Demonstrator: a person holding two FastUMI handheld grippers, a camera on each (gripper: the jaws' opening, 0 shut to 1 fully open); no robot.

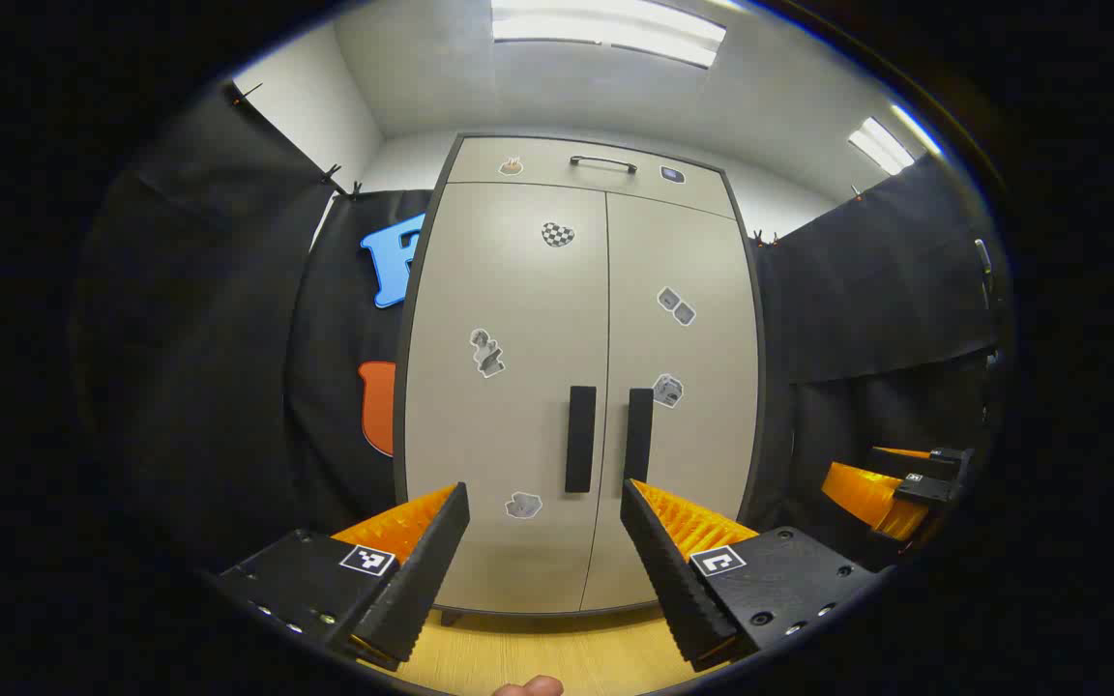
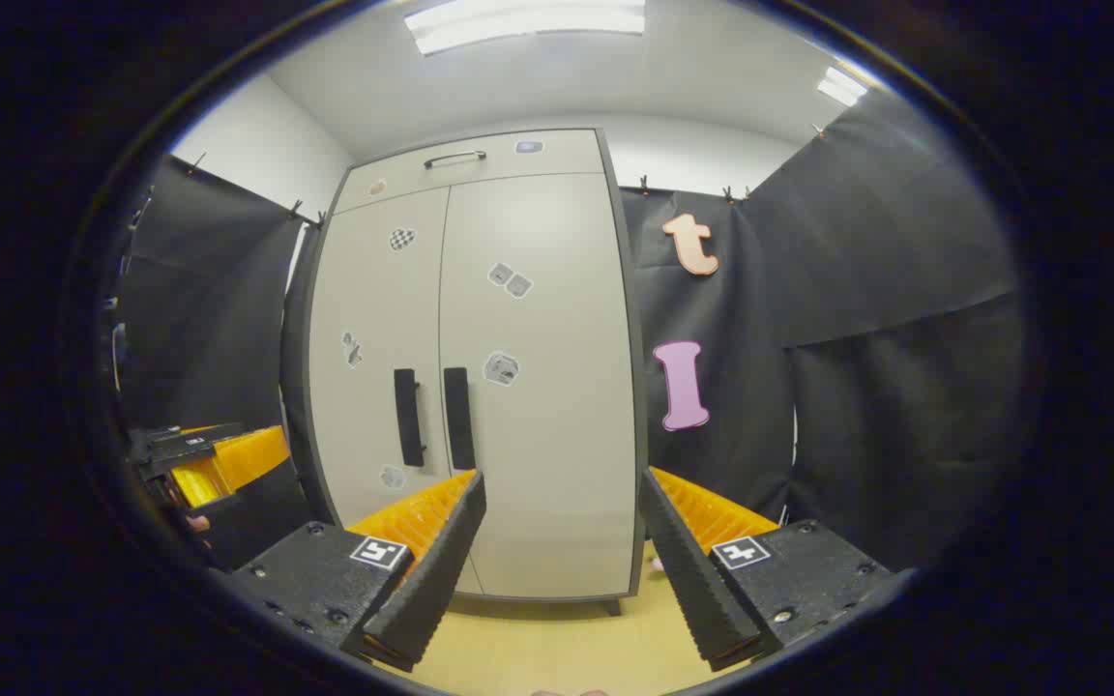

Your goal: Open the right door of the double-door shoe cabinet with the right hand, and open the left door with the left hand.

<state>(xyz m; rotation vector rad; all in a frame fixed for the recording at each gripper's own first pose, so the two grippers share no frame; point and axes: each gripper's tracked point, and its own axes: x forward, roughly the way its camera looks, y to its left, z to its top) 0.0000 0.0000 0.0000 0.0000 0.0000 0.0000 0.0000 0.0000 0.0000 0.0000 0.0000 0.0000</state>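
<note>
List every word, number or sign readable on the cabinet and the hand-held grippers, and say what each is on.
No readable text.
Stickers on the cabinet doors: small pictures, too small and blurred to read.
Square coded tags on the left hand-held gripper and on the right hand-held gripper: patterns, not words.

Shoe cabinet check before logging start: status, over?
Left gripper open, right gripper open, both short of cabinet. Both doors shut, left handle and right handle untouched. Nothing in the way.
</note>
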